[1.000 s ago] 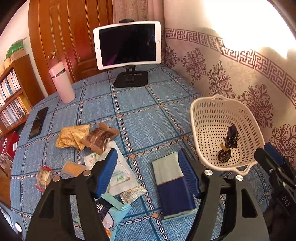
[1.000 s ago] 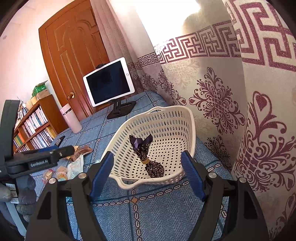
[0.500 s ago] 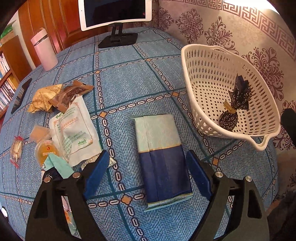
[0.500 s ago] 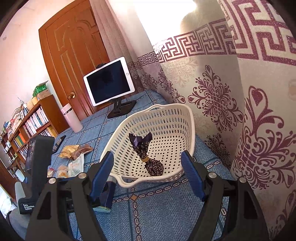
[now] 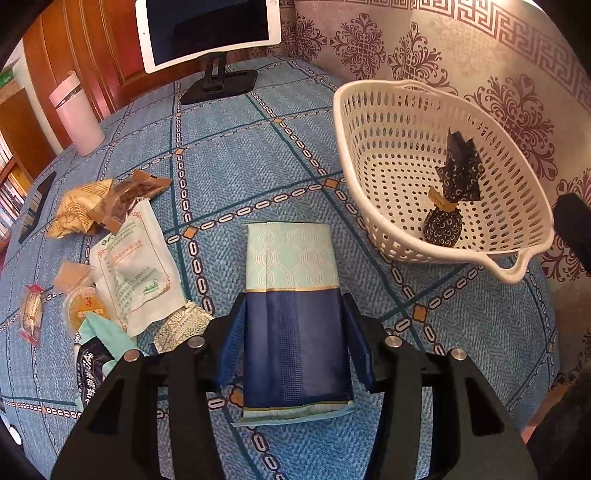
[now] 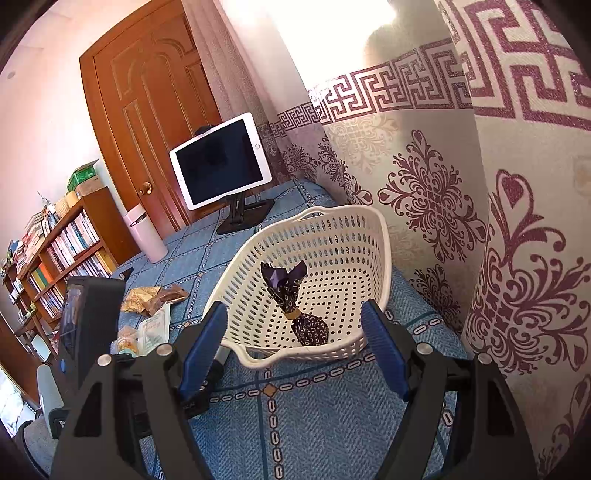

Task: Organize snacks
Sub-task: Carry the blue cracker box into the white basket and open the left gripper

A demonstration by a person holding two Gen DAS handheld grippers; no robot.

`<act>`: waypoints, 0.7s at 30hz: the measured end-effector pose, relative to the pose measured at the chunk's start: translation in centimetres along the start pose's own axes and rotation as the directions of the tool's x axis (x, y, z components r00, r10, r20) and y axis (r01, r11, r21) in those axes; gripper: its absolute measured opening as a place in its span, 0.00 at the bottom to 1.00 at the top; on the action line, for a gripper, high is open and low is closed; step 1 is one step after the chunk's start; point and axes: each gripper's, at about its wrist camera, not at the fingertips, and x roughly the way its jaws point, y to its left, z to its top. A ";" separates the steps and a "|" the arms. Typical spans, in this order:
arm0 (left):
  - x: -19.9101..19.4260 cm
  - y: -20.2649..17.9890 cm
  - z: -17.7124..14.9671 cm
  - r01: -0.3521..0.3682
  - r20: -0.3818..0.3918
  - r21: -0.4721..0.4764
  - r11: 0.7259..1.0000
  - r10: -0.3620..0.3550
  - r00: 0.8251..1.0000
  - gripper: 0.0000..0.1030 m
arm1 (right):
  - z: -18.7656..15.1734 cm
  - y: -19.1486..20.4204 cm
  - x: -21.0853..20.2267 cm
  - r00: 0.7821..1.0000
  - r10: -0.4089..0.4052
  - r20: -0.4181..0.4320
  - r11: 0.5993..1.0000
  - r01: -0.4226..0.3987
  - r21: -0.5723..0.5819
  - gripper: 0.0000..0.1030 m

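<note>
- Blue patterned tablecloth [image 5: 229, 147] underneath, patterned wallpaper to the right.
- Left gripper [image 5: 293, 325] low over the cloth, blue pads straddling the dark-blue end of a mint-and-navy snack packet [image 5: 295, 306]; pads at or nearly at the packet's two long edges, actual contact impossible to judge.
- Packet lying flat, mint end pointing forward, away from the tool.
- White perforated basket [image 5: 373, 177] ahead and to the right of the left gripper, holding one dark foil-wrapped chocolate [image 5: 448, 199].
- Loose snack wrappers [image 5: 107, 240] heaped to the left of that tool.
- Pink tumbler [image 5: 75, 114] and tablet on a stand [image 5: 207, 33] far ahead.
- Right gripper [image 6: 293, 354] spread wide, holding nothing, just short of the basket's [image 6: 258, 360] near rim, chocolate [image 6: 295, 306] straight ahead between the fingers.
</note>
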 end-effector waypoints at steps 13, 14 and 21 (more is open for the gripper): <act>-6.3 -1.7 5.3 -0.007 0.211 0.065 0.998 -0.007 0.977 0.50 | -0.1 -0.4 -0.4 1.000 0.003 0.001 1.000 -0.003 0.009 0.73; -6.2 -2.1 5.9 0.002 0.216 0.077 0.997 -0.019 0.976 0.50 | -0.2 -0.5 -0.5 1.000 0.001 0.000 1.000 -0.001 0.012 0.73; -3.6 -4.6 9.3 0.131 0.170 0.116 0.985 -0.150 0.974 0.50 | -0.6 -0.8 -0.5 1.000 -0.001 -0.014 1.000 0.001 0.017 0.73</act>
